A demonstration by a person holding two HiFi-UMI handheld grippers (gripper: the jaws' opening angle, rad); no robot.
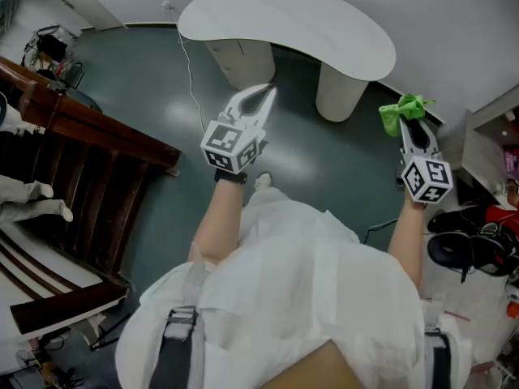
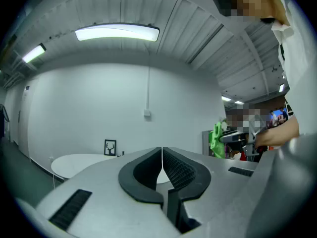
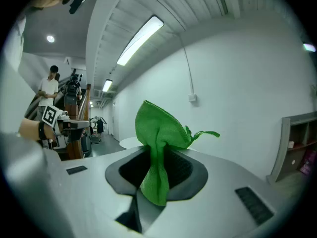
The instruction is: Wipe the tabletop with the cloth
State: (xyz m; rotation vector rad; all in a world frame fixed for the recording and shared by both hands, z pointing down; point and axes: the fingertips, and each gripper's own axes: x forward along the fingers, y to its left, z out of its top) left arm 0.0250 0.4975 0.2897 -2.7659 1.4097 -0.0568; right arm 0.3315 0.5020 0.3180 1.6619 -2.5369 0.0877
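A green cloth [image 1: 404, 110] is pinched in my right gripper [image 1: 412, 126], which is shut on it and held level at the right, short of the table. In the right gripper view the cloth [image 3: 159, 138] stands bunched up out of the closed jaws. My left gripper [image 1: 264, 96] is shut with nothing in it, its tips just in front of the white kidney-shaped tabletop [image 1: 284, 19]. In the left gripper view its jaws meet in a thin line [image 2: 162, 163], and the tabletop [image 2: 81, 163] shows low at the left, with the cloth [image 2: 216, 139] at the right.
The table stands on two pale round pedestals [image 1: 340, 91] on a dark green floor. A white cable [image 1: 192, 79] runs down from the wall. A dark wooden bench [image 1: 81, 136] lies at the left. A shelf unit and clutter [image 1: 486, 217] fill the right edge. A small framed picture [image 2: 110, 147] stands on the table's far side.
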